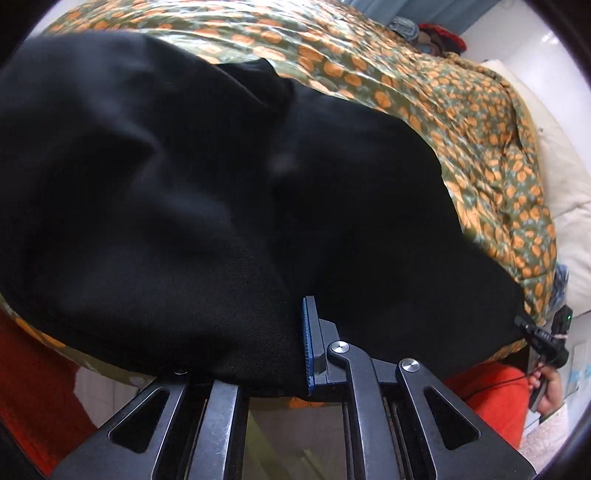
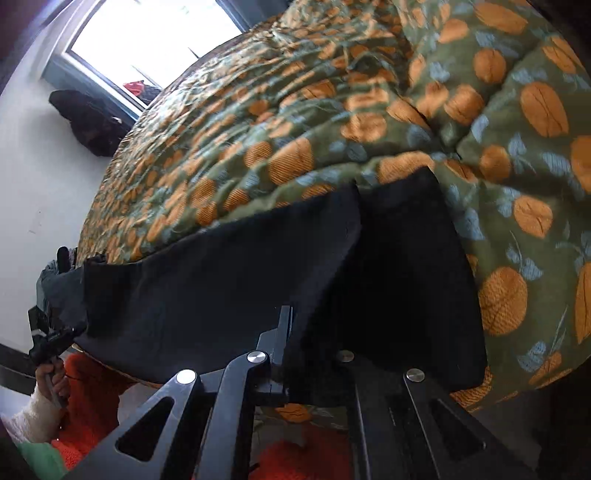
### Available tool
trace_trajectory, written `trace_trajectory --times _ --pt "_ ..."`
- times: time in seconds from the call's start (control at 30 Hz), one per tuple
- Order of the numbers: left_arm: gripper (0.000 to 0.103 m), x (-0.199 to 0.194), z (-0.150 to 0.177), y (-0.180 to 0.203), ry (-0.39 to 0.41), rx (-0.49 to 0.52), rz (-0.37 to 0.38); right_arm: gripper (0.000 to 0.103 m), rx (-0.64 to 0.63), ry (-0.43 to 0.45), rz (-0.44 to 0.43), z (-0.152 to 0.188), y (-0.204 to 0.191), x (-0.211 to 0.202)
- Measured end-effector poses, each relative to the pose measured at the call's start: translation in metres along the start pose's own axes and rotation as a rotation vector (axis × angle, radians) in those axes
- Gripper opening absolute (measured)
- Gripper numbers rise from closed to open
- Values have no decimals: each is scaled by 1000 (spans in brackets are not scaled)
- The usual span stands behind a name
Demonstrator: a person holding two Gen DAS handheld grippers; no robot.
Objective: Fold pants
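Observation:
Black pants [image 1: 184, 184] lie spread over a green bedspread with orange fruit print [image 1: 461, 122]. My left gripper [image 1: 295, 347] is shut on the pants' near edge; its blue-padded right finger [image 1: 308, 343] shows, the left finger is hidden under the cloth. The right gripper [image 1: 543, 338] appears at the far right, holding the pants' other corner. In the right wrist view the pants [image 2: 221, 288] hang over the bed edge, and my right gripper [image 2: 306, 350] is shut on the cloth, its right finger covered. The left gripper [image 2: 51, 339] grips the far corner at the left.
The bedspread [image 2: 332, 122] fills the background. A window [image 2: 155, 33] is at the back left, with a dark garment [image 2: 88, 122] against the wall. White pillows [image 1: 565, 192] lie at the right. An orange rug [image 2: 303, 461] lies below the bed edge.

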State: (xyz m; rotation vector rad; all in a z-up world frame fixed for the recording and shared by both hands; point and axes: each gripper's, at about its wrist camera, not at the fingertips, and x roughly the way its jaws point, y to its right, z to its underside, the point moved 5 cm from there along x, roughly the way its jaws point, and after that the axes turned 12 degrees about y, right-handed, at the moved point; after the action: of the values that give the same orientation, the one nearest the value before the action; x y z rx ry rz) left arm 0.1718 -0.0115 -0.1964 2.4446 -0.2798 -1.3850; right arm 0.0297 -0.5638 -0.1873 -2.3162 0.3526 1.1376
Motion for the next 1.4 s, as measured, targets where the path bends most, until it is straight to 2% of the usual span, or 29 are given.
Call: trace_trajectory --times 0.1,0.23,0.43,0.57,0.8,0.97,1.03,1.07,1.13,1.2,1.23,1.3,1.4 --pt "7 -4 2 18 -6 54 26 7 26 74 54 -7 10 -14" --pt "7 1 4 26 -11 74 12 7 68 91 117 -6 22 -17" --pt "7 6 10 39 -5 114 13 7 29 162 234 -8 20 -34" --pt "8 8 15 38 -14 132 9 7 60 158 241 -7 28 -35" --pt "8 9 16 43 -12 169 -4 7 37 146 262 -6 25 -30" --pt "19 10 17 41 -16 166 -6 7 34 148 263 -6 24 -29" --pt "39 9 19 41 -26 165 1 7 24 151 274 -6 23 -30" --pt "44 9 20 42 -31 168 3 8 16 156 277 -6 22 -31" --pt "65 6 21 45 -39 188 -10 20 -3 170 274 -6 17 -33" --pt "73 -1 24 46 -51 214 -36 48 -18 197 267 -6 14 -39" --pt "74 -4 26 45 -59 222 -41 52 -26 222 274 -7 13 -43" --pt "74 -12 30 43 -83 230 -55 69 -32 270 325 -8 15 -55" --pt "74 -32 37 31 -100 221 -88 71 -15 357 387 -9 21 -75"
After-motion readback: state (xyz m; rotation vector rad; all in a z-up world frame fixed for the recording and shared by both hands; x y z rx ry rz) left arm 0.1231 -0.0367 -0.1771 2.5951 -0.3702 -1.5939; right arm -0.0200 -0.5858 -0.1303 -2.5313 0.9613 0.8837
